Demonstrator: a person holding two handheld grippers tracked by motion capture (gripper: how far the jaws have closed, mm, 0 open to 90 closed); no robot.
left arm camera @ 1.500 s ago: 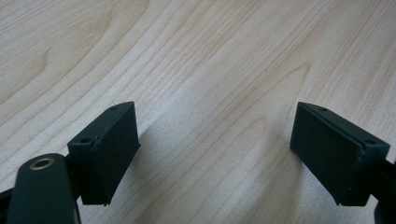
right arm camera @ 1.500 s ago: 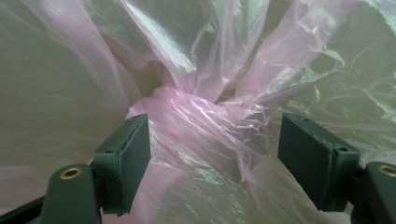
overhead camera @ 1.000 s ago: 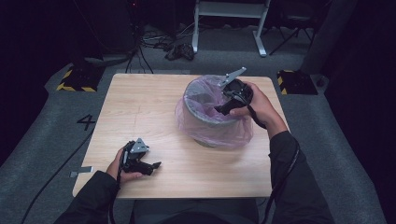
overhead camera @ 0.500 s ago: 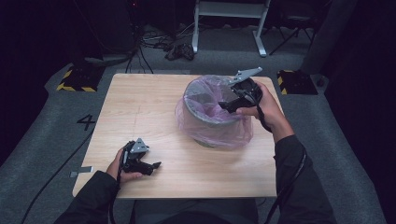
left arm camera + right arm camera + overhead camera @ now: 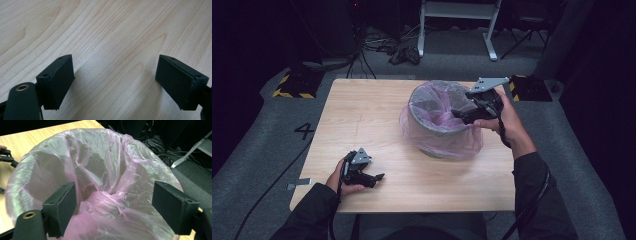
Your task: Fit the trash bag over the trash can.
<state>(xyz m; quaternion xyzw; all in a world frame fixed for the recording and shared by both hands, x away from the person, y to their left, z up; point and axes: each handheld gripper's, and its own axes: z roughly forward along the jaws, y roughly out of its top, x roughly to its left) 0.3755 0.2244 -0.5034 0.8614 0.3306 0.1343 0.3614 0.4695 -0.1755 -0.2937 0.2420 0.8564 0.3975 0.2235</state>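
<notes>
left hand-held gripper [image 5: 115, 77] | jaws wide apart, nothing between | bare wooden table [image 5: 112, 32] close beneath

Bin [image 5: 432, 127] with liner [image 5: 447, 137] right of centre on worktop [image 5: 362, 120]; right hand-held gripper [image 5: 464, 116] over its rim, left hand-held gripper [image 5: 373, 178] near front-left.

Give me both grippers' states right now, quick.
Left gripper: open, jaws wide apart over the bare table, holding nothing.
Right gripper: open, jaws spread at the rim of the bin's pink bag, gripping nothing.
</notes>
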